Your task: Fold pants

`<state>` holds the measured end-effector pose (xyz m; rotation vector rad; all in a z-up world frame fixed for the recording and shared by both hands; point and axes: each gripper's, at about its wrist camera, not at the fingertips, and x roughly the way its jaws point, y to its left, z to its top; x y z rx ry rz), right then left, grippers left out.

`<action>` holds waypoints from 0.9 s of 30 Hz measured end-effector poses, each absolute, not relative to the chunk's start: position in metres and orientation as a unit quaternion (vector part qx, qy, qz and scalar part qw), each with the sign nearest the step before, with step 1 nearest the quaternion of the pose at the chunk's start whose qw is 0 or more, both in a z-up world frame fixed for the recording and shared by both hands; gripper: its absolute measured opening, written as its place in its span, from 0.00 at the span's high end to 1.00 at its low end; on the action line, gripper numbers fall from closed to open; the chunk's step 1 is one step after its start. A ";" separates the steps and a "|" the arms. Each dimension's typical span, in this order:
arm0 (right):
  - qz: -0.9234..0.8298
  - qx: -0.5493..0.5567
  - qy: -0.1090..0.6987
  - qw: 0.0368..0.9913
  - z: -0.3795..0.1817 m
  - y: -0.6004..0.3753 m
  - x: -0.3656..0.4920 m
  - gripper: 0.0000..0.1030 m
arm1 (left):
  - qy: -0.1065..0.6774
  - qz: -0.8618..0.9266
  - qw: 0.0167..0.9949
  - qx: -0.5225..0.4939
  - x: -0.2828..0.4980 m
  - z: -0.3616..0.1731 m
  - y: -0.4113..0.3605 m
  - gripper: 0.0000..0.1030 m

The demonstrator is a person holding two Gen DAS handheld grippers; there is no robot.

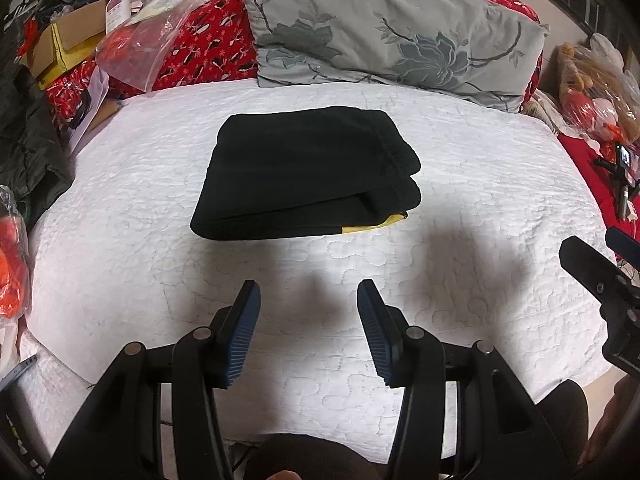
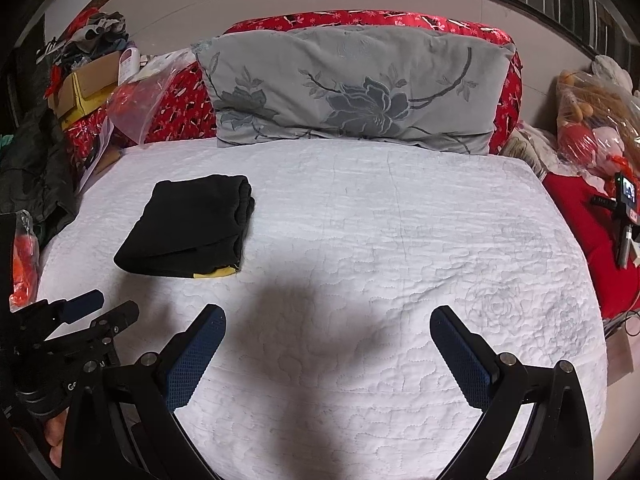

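The black pants (image 1: 308,172) lie folded into a compact rectangle on the white quilt (image 1: 480,184), with a yellow patch showing at the near right corner. In the right wrist view the pants (image 2: 188,226) sit at the left of the quilt (image 2: 400,240). My left gripper (image 1: 309,292) is open and empty, held back from the pants' near edge above the quilt. My right gripper (image 2: 327,314) is open wide and empty, to the right of the pants. The right gripper also shows at the right edge of the left wrist view (image 1: 596,264), and the left gripper at the lower left of the right wrist view (image 2: 102,306).
A grey flowered pillow (image 2: 352,92) leans on a red patterned headboard (image 2: 176,100) behind the quilt. Boxes, bags and clothes (image 2: 88,76) pile up at the left. A red cover with a small camera on a stand (image 2: 625,204) and bagged toys (image 2: 592,120) lies at the right.
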<state>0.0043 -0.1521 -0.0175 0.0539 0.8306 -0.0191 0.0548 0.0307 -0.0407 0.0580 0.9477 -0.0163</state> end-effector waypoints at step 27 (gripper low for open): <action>-0.003 0.027 0.408 0.913 -0.023 -0.148 0.004 0.00 | 0.457 -0.006 0.889 0.023 0.053 -0.042 0.033 0.52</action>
